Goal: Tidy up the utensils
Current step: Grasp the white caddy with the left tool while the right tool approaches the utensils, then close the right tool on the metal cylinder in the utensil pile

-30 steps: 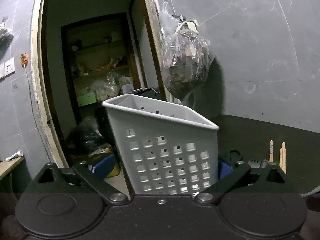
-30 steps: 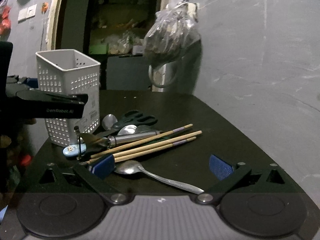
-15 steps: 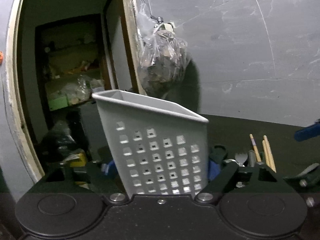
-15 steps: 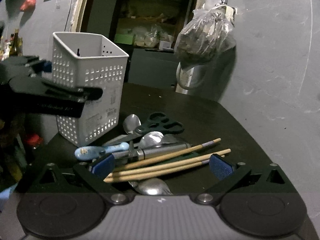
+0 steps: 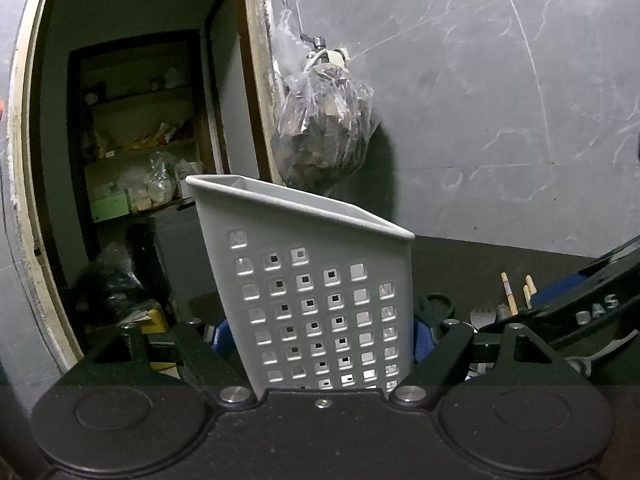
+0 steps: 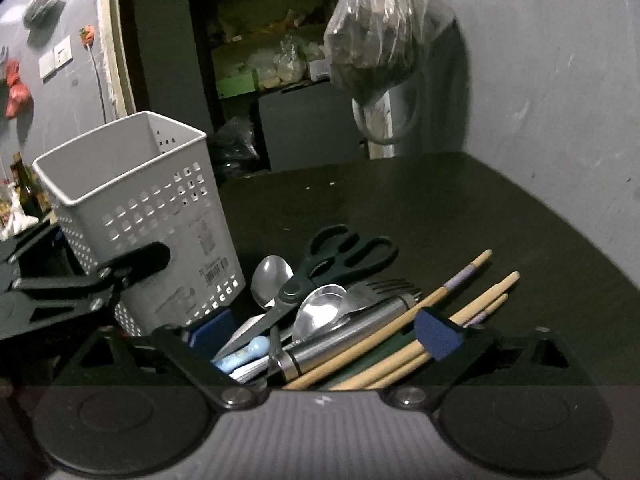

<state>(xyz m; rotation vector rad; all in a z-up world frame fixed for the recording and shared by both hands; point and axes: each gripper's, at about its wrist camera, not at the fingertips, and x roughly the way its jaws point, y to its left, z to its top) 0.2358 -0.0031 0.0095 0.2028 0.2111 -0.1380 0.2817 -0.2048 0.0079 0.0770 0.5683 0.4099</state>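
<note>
A white perforated utensil basket [image 5: 320, 300] stands on the dark table, and my left gripper [image 5: 322, 336] is shut on its lower part. The basket also shows in the right wrist view [image 6: 140, 216], with the left gripper's finger [image 6: 132, 260] against its side. My right gripper [image 6: 320, 336] is open and low over a pile of utensils: wooden chopsticks [image 6: 460, 284], a steel-handled tool [image 6: 344, 340], spoons [image 6: 272, 276], a fork [image 6: 384, 288], black scissors [image 6: 344, 252] and a blue-handled utensil [image 6: 244, 354]. The jaws straddle the pile.
The dark table [image 6: 440, 208] ends at a grey wall on the right. A plastic bag [image 6: 376, 32] hangs from a wall tap beyond the table. An open doorway with cluttered shelves [image 5: 132, 152] lies behind the basket.
My right gripper has moved forward and down, so the utensil pile now lies between its jaws. The left gripper has closed in on the basket's base and holds it.
</note>
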